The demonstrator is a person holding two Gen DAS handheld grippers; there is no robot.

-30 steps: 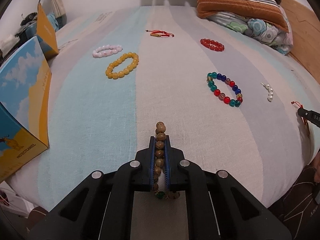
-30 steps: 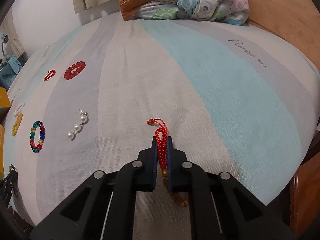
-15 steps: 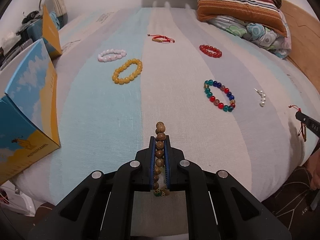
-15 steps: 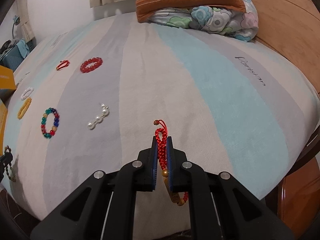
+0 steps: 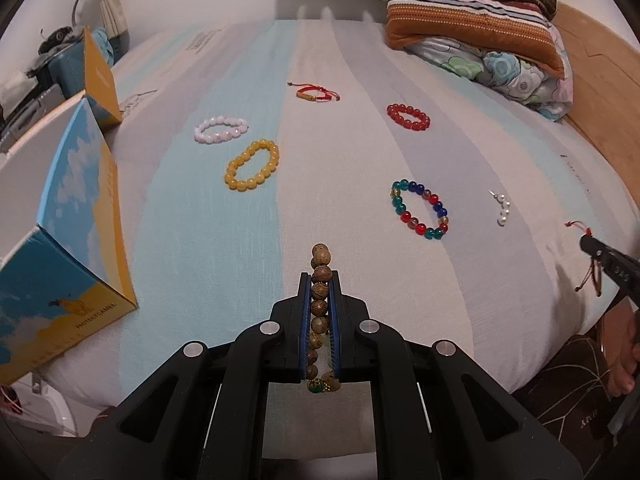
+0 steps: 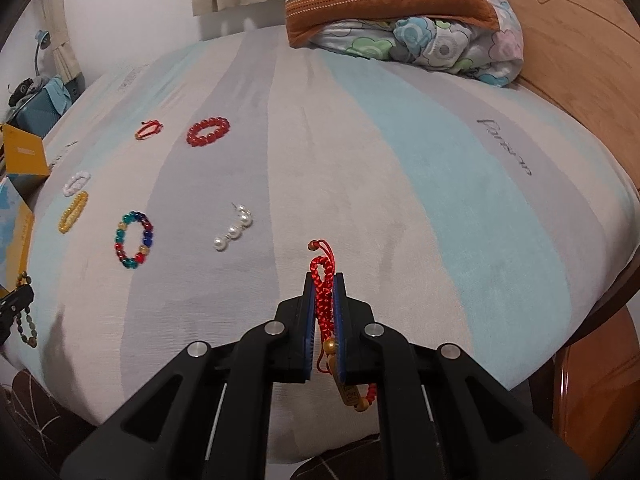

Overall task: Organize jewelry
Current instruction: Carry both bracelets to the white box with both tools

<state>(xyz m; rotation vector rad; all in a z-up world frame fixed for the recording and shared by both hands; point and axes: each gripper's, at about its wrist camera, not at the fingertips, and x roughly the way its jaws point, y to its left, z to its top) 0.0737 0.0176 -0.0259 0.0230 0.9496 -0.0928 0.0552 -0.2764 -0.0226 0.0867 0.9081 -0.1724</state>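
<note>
My left gripper (image 5: 320, 280) is shut on a brown wooden bead bracelet (image 5: 320, 276), held above the near edge of the striped bed (image 5: 180, 208). My right gripper (image 6: 325, 280) is shut on a red braided cord bracelet (image 6: 322, 280) with a gold charm hanging below. On the bed lie a yellow bead bracelet (image 5: 252, 165), a white-pink bracelet (image 5: 221, 129), a red cord bracelet (image 5: 316, 92), a red bead bracelet (image 5: 408, 116), a multicoloured bead bracelet (image 5: 420, 209) and a pearl piece (image 5: 502, 208). The right gripper shows at the right edge in the left wrist view (image 5: 600, 256).
An open blue and yellow cardboard box (image 5: 60, 232) stands at the bed's left edge. Pillows and a folded quilt (image 5: 480, 36) lie at the far right. A wooden bed frame (image 6: 580, 52) runs along the right side. Bags (image 6: 36, 100) stand beyond the far left.
Both grippers have pulled back and risen from the bed, still holding their bracelets. More of the bed and the near edge shows in both views.
</note>
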